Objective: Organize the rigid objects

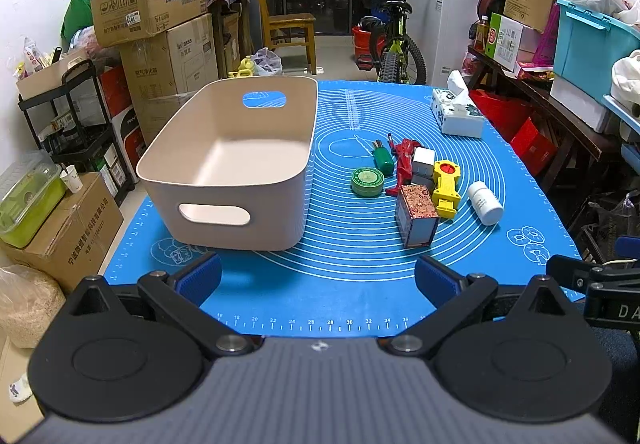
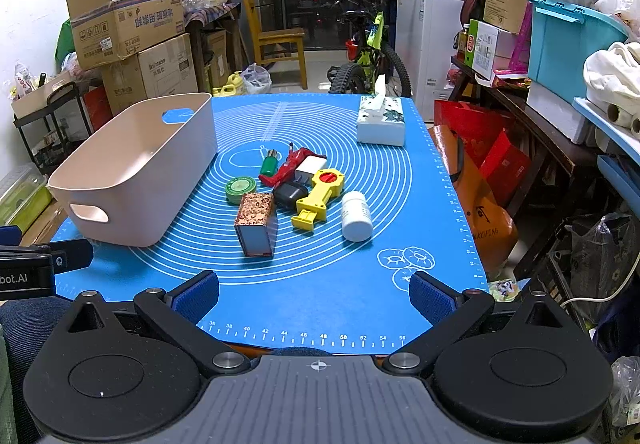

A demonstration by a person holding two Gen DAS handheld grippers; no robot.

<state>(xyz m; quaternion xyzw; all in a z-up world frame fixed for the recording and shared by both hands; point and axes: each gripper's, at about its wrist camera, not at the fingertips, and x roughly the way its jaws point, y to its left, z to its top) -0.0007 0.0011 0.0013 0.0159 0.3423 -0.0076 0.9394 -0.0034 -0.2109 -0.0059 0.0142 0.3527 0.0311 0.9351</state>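
While both tongs, left (image 1: 318, 280) & right (image 2: 314, 296), gape wide w/ nothing held, box (image 2: 170, 62) reads "Iniaxss".

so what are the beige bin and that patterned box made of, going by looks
Beige bin: likely matte moulded plastic, going by its smooth one-piece walls, rounded corners and cut-out handles. Patterned box: possibly printed tin or glossy card; its sharp edges and a slight sheen leave it open.
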